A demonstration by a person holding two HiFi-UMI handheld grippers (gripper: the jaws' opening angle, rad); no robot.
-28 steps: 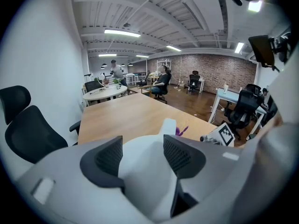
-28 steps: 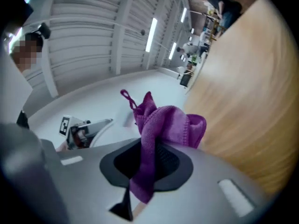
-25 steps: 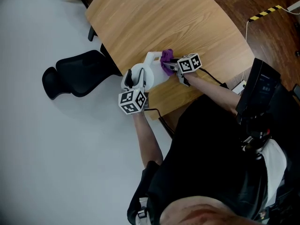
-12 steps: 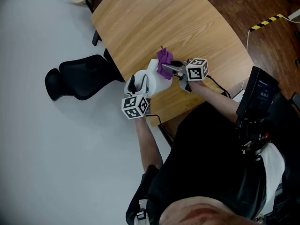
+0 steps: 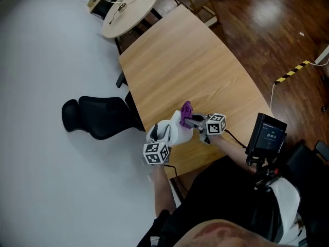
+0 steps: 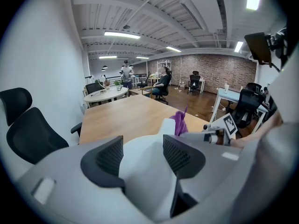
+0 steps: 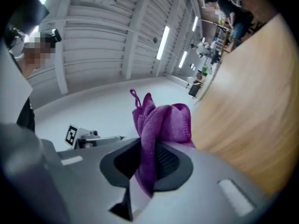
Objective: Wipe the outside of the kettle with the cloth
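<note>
Purple cloth (image 7: 163, 118) is pinched tight in the right gripper (image 7: 152, 160). Its jaws are closed on a fold, and the rest bunches up above the pads. White kettle (image 5: 174, 133) is at lower centre of the head view, by the near edge of the wooden table (image 5: 175, 71). The left gripper (image 6: 140, 153) has its jaws wide and clamped across the kettle body, steadying it.

Change: a second ago the cloth was down against the kettle's upper right side. Now the right gripper has tipped upward and the cloth stands above the spout end. The right gripper view shows only wall, ceiling and table, no kettle. The cloth looks clear of the surface, though the head view is too small to rule out a corner touching.

Meaning: that stroke looks finished, with no wiping contact right now. Judging by where the cloth has been, only the spout-side area got covered. Next pass needs the cloth brought back down onto the shell.
</note>
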